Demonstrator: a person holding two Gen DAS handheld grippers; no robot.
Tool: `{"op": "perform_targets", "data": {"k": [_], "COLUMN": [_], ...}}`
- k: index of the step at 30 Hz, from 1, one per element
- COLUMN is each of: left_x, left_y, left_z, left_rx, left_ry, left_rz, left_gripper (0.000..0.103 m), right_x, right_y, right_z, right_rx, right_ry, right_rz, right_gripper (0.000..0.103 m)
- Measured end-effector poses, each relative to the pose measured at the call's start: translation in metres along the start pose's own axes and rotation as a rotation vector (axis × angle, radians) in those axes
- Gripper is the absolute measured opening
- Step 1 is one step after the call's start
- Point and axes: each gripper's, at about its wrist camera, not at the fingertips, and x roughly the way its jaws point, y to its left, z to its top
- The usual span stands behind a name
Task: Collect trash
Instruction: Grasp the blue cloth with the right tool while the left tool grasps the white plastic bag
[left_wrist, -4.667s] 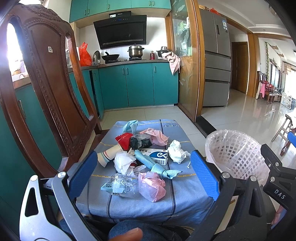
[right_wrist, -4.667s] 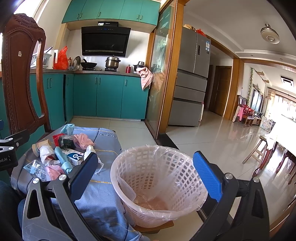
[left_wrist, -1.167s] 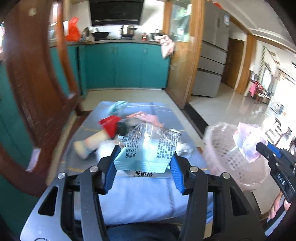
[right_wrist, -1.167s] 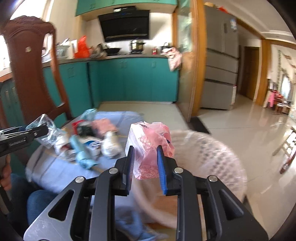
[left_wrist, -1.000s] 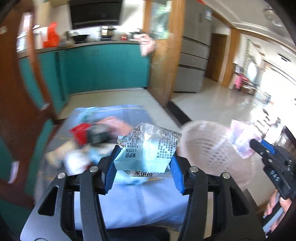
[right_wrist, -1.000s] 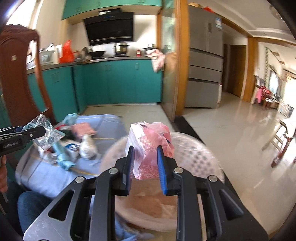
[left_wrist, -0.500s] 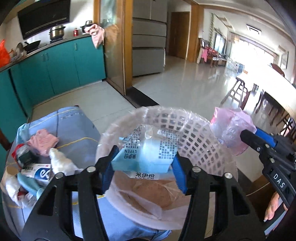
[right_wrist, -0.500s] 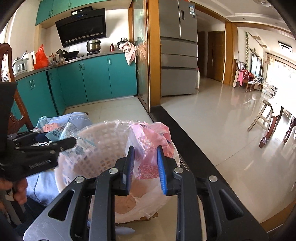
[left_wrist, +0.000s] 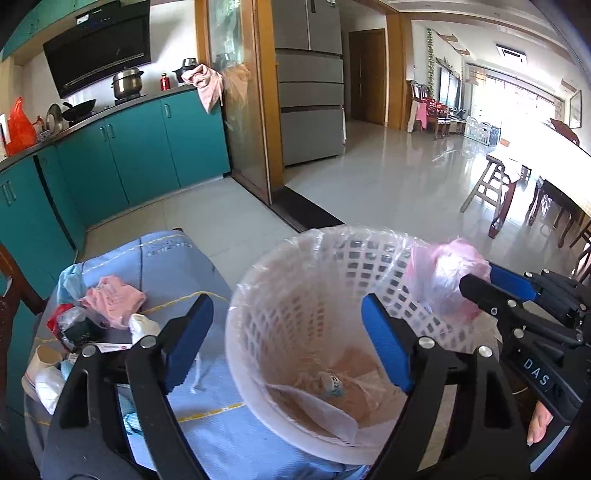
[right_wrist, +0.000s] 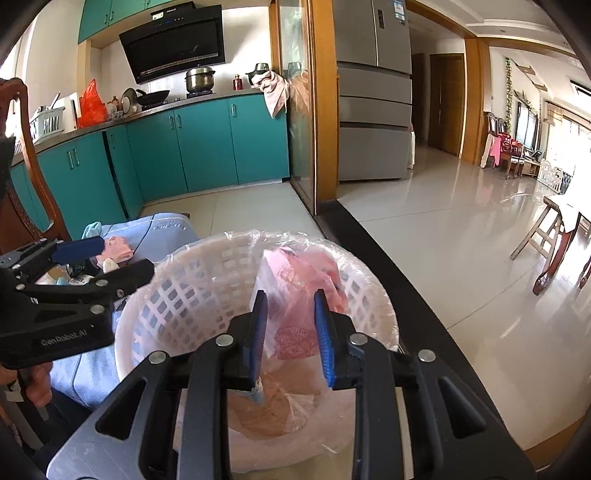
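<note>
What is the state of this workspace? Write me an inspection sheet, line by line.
Surface: blue cloth-covered table, partly littered.
Job's things: white lattice basket with a clear liner, beside the table; a small wrapper lies at its bottom. Pink plastic bag hangs over the basket.
Clutter: pink crumpled bag, white tissue, red scrap, paper cup on the cloth.
Grippers: left claw opening, nothing between its pads, above the basket. Right claw just starting to open, pink bag between its pads.
Cables: nothing seen.
Surroundings: teal cabinets, range hood, grey refrigerator, wooden chair, tiled floor.
</note>
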Motion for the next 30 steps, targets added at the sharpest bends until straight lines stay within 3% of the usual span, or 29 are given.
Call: {"op": "perform_targets", "data": {"k": [4, 11, 15, 18, 22, 26, 30], "left_x": [-0.005, -0.014, -0.031, -0.049, -0.058, -0.047, -0.045], "left_y": [0.017, 0.067, 0.143, 0.203, 0.249, 0.272, 0.291], "left_z": [-0.002, -0.007, -0.009, -0.016, -0.036, -0.053, -0.068], "left_rx": [-0.011, -0.038, -0.082, -0.226, -0.35, -0.393, -0.463], "left_ry": [-0.004, 0.0, -0.014, -0.019, -0.009, 0.037, 0.047], "left_rz": [0.034, 0.131, 0.376, 0.463, 0.48, 0.418, 0.374], "left_gripper": [0.084, 0.084, 0.084, 0.084, 0.08, 0.079, 0.079], "right_x": [0.002, 0.003, 0.002, 0.004, 0.021, 0.05, 0.084], "right_y": [0.006, 0.034, 0.07, 0.108, 0.174, 0.236, 0.27], "right_z": [0.001, 0.008, 0.01, 0.009, 0.004, -0.013, -0.025], "right_rx": [-0.018, -0.062, -0.12, -0.174, -0.233, -0.35, -0.399], "right_ry": [-0.001, -0.002, -0.003, 0.015, 0.083, 0.163, 0.232], "right_rz": [0.0, 0.053, 0.164, 0.285, 0.47, 0.517, 0.494], "right_gripper": [0.044, 0.046, 0.047, 0.047, 0.047, 0.047, 0.047]}}
